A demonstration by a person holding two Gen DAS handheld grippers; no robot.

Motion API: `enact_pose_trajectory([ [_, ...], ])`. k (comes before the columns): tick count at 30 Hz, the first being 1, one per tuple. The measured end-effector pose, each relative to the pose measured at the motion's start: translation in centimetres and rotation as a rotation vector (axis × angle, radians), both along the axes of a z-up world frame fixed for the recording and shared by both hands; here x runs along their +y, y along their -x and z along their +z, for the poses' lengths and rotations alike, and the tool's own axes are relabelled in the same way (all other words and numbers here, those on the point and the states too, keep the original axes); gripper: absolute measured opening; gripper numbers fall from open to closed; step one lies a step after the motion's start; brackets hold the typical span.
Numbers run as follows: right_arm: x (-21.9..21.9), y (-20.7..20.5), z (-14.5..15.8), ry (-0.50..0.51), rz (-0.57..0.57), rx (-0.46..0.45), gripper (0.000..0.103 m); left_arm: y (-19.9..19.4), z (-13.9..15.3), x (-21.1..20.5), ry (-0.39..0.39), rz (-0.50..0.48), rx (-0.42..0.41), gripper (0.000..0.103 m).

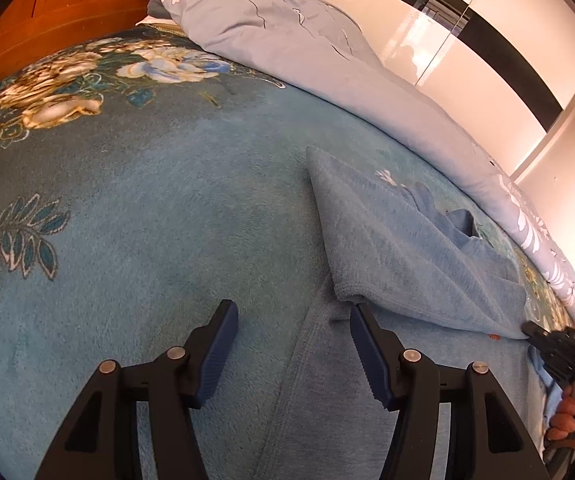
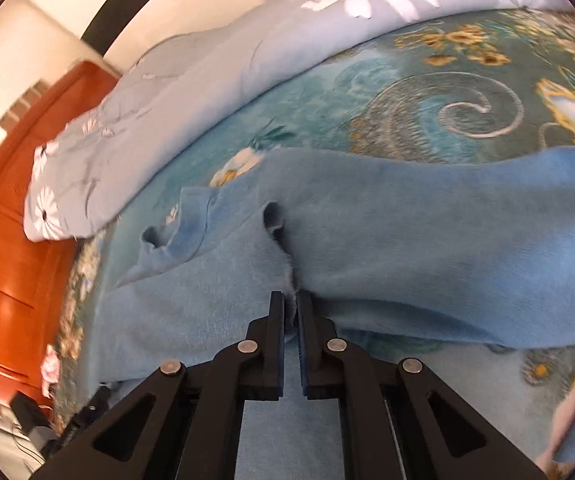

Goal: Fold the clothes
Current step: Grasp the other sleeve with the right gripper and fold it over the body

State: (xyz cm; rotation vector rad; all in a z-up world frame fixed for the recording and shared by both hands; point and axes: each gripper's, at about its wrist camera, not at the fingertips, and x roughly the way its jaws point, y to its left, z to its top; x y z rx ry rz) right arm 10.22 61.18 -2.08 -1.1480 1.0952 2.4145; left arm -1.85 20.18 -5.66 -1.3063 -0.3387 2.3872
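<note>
Now the blue fleece garment (image 1: pixel 399 248) lies on the bed, spread over a teal floral blanket (image 1: pixel 135 184), with one part folded back over the rest so that a thick doubled edge runs toward the left tongs (image 1: pixel 293 320). Those tongs stand wide open above the blanket and garment, holding nothing, the right-hand finger just beside the corner of the fold. The right tongs (image 2: pixel 290 300) are closed on an edge of the garment (image 2: pixel 407 240), pinching the fleece between the two fingers; its neck opening shows to the left of them. Behind the garment, a grey quilt with white daisies (image 2: pixel 191 80) is bunched along the far side of the bed, with an orange wooden headboard (image 1: pixel 59 4) beyond.
</note>
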Motion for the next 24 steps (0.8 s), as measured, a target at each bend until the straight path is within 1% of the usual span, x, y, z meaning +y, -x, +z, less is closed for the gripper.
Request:
enact_pose_trajectory([
  [2,0.2,-1.8,1.6,-0.056,0.009,0.02,0.006,-0.2,0.4,-0.6,-0.015,0.02,-0.019,0.063],
  [4,0.7,-4.5,3.6,-0.137,0.018,0.037,0.006,-1.1,1.0,-1.4,-0.024,0.054,-0.027,0.063],
  [6,1.9,-7.6,5.1,-0.219,0.006,0.021,0.008,-2.3,1.5,-2.1,-0.036,0.081,-0.03,0.063],
  [7,2.2,-9.3,5.6,-0.257,0.003,-0.003,0.013,-2.8,1.8,-2.5,-0.042,0.094,-0.032,0.063],
  [8,2.4,-10.9,5.8,-0.298,0.013,-0.037,0.023,-3.5,1.9,-2.9,-0.051,0.105,-0.036,0.064],
  [9,2.5,-12.2,5.7,-0.339,0.032,-0.078,0.03,-4.1,1.9,-3.2,-0.061,0.112,-0.044,0.065],
  [10,2.3,-13.1,5.3,-0.37,0.057,-0.114,0.041,-4.6,1.9,-3.4,-0.067,0.118,-0.052,0.065],
  [11,2.1,-13.9,4.9,-0.4,0.082,-0.15,0.046,-5.2,1.9,-3.5,-0.072,0.125,-0.062,0.065],
  [13,1.1,-15.3,3.9,-0.444,0.149,-0.2,0.047,-6.1,1.8,-3.6,-0.084,0.137,-0.084,0.066],
  [14,0.5,-15.7,3.4,-0.451,0.184,-0.205,0.051,-6.5,1.7,-3.5,-0.091,0.14,-0.093,0.066],
  [16,-0.8,-16.4,2.3,-0.474,0.252,-0.218,0.053,-7.1,1.7,-3.0,-0.107,0.138,-0.105,0.066],
  [19,-2.6,-16.0,0.8,-0.585,0.319,-0.277,0.053,-7.6,1.9,-1.8,-0.136,0.109,-0.121,0.066],
  [20,-2.9,-15.9,0.3,-0.616,0.325,-0.295,0.053,-7.8,2.1,-1.4,-0.146,0.097,-0.123,0.066],
  [21,-2.9,-15.8,0.1,-0.626,0.323,-0.298,0.053,-7.9,2.3,-1.1,-0.154,0.089,-0.119,0.066],
  [24,-2.0,-15.8,0.2,-0.627,0.26,-0.293,0.053,-8.2,2.7,-0.3,-0.158,0.084,-0.101,0.066],
])
